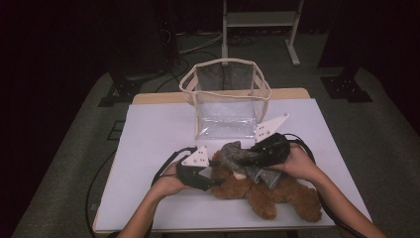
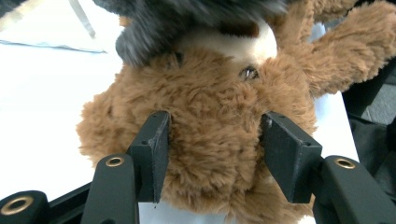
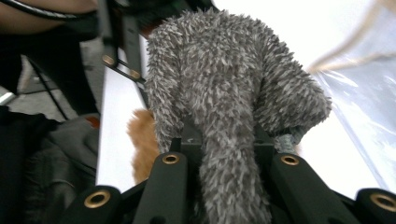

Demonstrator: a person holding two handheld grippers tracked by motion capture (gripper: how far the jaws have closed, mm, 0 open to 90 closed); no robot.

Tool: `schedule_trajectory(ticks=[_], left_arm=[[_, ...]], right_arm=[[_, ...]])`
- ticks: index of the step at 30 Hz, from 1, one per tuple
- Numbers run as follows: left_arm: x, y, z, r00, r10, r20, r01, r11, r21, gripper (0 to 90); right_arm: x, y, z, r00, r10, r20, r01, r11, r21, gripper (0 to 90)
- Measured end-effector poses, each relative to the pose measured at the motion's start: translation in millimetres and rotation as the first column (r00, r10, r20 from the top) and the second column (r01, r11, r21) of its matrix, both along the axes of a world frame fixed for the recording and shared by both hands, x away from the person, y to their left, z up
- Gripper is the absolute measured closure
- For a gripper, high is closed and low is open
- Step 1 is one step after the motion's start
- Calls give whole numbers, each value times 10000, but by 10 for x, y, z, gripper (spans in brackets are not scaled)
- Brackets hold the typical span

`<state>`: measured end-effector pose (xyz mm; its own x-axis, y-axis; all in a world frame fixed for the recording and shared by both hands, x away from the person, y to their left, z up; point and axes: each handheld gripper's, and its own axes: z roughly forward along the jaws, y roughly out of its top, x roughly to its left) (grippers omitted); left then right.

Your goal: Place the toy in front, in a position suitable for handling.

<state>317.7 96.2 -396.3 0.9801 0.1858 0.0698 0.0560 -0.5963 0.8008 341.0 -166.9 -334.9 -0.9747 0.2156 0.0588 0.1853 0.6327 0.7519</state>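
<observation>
A white table takes up the middle of the high view, with a clear plastic tote bag trimmed in cream standing open at upper centre. Below it, toward lower right, a brown teddy bear lies on its back. Across the bear's head and chest sits a grey fuzzy garment, which looks like a hat or small jacket being pulled off or fitted; which of the two I cannot tell. The right gripper is clamped tight on a fold of that grey fabric. The left gripper straddles the bear's head, its jaws pressed into the fur on either side. The next move probably calls for the left gripper to steady the bear while the right draws the cloth clear.
</observation>
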Motion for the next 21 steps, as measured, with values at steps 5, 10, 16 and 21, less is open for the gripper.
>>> schedule_trajectory(ticks=[5,10,16,21], left_arm=[[4,-15,27,10000,-23,55,24,9997,-229,439],[-2,-86,72,9997,-192,116,197,9985,-520,430],[-2,-102,22,9999,-86,-91,80,9979,-640,421],[-9,-62,-17,9998,-172,-23,170,9984,-536,423]], right_arm=[[18,-145,-102,9987,-484,-133,483,9988,-72,739],[-7,-71,-134,9996,-222,-190,222,9997,27,739],[6,84,-54,10000,85,34,-86,9998,202,740],[33,137,-63,9997,223,63,-222,9997,-100,739]])
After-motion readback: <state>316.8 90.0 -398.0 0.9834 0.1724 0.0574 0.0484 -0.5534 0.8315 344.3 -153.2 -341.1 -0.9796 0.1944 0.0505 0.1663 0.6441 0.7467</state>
